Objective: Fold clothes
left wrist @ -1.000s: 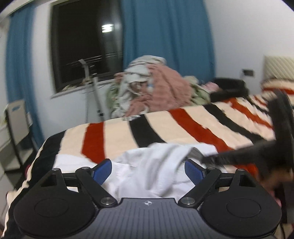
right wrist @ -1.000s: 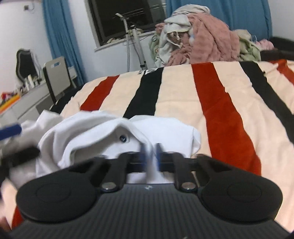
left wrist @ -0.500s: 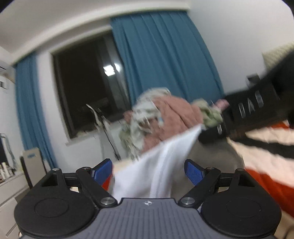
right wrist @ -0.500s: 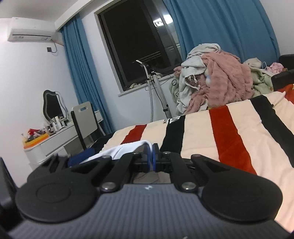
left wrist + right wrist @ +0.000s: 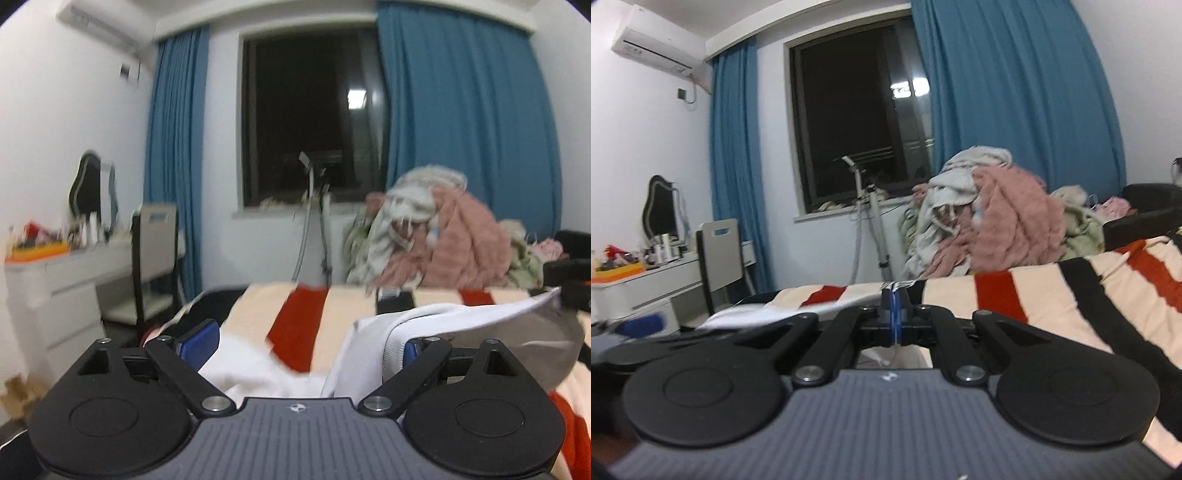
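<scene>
— Where does the white garment [image 5: 373, 343] sit against the left gripper [image 5: 308, 341]?

— Between its fingers [image 5: 197, 338], which stand wide apart. The cloth bunches low in the gap and drapes over the right-hand blue pad; the left-hand pad is bare, the cloth just beside it. I cannot tell whether the fabric touches that pad.

— And the right gripper [image 5: 894, 317]?

— Its fingers [image 5: 891, 319] are pressed together on a thin edge of the white garment [image 5: 768, 314], which stretches off to the left, lifted above the bed toward the other gripper's blurred blue pad.

— What lies under it?

— A bed with a striped blanket [image 5: 1071, 295] in cream, red and black.

— Further back?

— A pile of clothes [image 5: 990, 229], pink and pale, heaped past the bed's far end. Beside it a garment steamer [image 5: 873, 218] stands under the dark window [image 5: 857, 110], with blue curtains [image 5: 1015, 92] on both sides. At left are a chair [image 5: 720, 254] and a white surface [image 5: 639, 280] carrying small clutter.
</scene>
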The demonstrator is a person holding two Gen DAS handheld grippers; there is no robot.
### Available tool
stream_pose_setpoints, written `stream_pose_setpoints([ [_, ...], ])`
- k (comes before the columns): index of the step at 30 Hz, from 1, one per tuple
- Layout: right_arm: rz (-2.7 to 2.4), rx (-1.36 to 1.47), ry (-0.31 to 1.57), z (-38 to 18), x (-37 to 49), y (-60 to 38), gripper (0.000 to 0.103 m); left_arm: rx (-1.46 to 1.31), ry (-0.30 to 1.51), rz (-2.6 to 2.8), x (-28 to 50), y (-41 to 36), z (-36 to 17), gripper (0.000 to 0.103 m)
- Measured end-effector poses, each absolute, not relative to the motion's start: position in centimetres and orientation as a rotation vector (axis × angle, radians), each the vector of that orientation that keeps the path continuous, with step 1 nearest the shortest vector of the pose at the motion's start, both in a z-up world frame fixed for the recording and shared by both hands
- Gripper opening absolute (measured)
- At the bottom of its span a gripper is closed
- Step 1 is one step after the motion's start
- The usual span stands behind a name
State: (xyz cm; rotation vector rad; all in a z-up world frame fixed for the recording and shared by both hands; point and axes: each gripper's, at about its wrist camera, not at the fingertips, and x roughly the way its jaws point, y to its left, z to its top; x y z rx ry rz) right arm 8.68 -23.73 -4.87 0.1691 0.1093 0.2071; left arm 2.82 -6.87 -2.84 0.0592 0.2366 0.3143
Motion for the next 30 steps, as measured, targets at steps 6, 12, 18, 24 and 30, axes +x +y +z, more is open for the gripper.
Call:
stream_pose_setpoints([
  [6, 0.231, 0.211, 0.130, -5.0, 8.7, -25.1, 0.003, -0.024, 0.316, 0.350, 0.8, -2.8, -1.3, 0.092],
  [12, 0.457, 0.126, 0.227, -5.8, 7.9, -22.4, 0.019, -0.062, 0.278, 0.292, 0.2, -1.0, 0.2, 0.092],
  [18, 0.490, -0.034, 0.243, -7.1, 7.4, -18.3, 0.073, -0.094, 0.282, 0.270, 1.3, -1.1, 0.4, 0.092],
  [24, 0.381, 0.015, 0.260, -8.6, 9.5, -17.8, 0.073, -0.099, 0.282, 0.261, 1.4, -1.4, 0.4, 0.092],
  [30, 0.182, 0.163, 0.240, -8.6, 11.1, -20.9, 0.073, -0.056, 0.269, 0.234, 1.4, -2.6, 0.2, 0.092],
])
